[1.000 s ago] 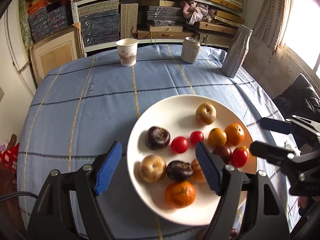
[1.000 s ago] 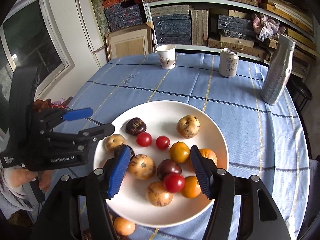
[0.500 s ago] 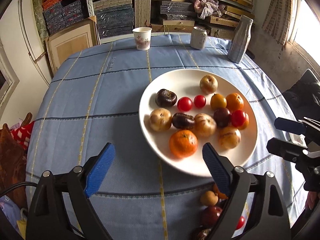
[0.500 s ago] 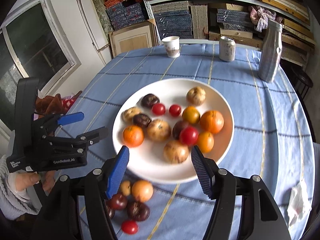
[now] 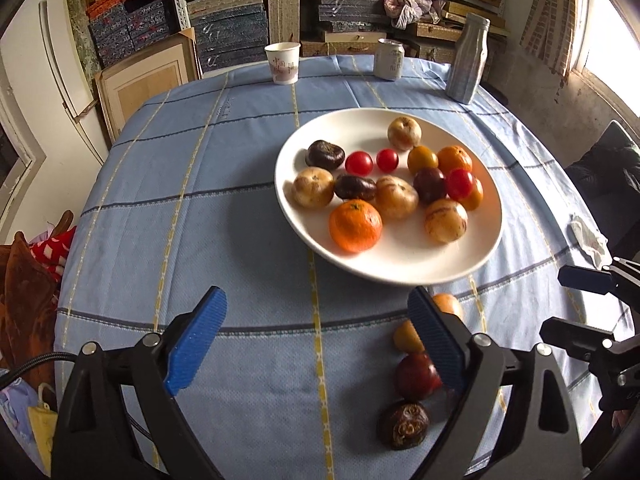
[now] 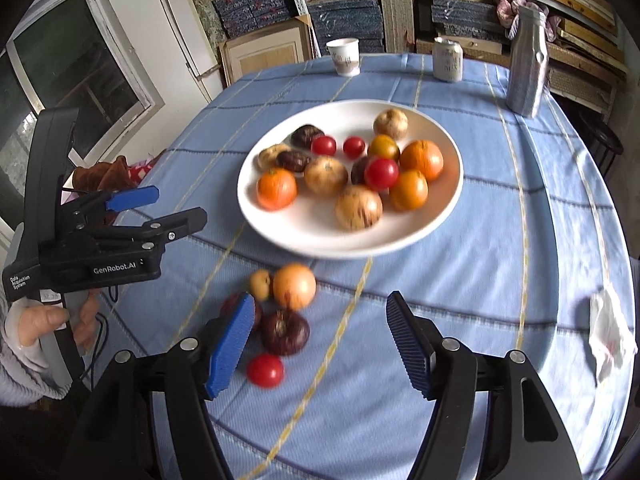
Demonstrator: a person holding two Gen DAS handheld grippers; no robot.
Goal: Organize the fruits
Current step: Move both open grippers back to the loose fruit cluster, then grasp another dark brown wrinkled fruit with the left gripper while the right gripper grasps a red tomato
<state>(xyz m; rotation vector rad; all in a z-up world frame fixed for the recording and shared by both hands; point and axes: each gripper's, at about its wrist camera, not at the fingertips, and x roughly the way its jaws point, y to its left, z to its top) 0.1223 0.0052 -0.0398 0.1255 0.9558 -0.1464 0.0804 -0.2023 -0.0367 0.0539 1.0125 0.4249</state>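
A white plate (image 5: 400,264) (image 6: 304,240) on the blue tablecloth holds several fruits: oranges, cherry tomatoes, dark purple and tan ones. Several loose fruits lie on the cloth in front of it: an orange-tan fruit (image 6: 294,286), a small tan one (image 6: 260,283), a dark purple one (image 6: 285,331), a red cherry tomato (image 6: 265,370). They also show in the left wrist view, among them a dark wrinkled fruit (image 5: 404,424). My left gripper (image 5: 316,344) is open and empty, left of the loose fruits. My right gripper (image 6: 320,344) is open and empty, just behind them.
A paper cup (image 5: 282,62), a drinks can (image 5: 389,59) and a metal bottle (image 5: 468,60) stand at the table's far edge. A crumpled tissue (image 6: 610,330) lies at the right. Shelves with boxes stand behind the table.
Both grippers have pulled back from the plate toward the table's near edge. The loose fruits in front of the plate have come into view. Both stay open.
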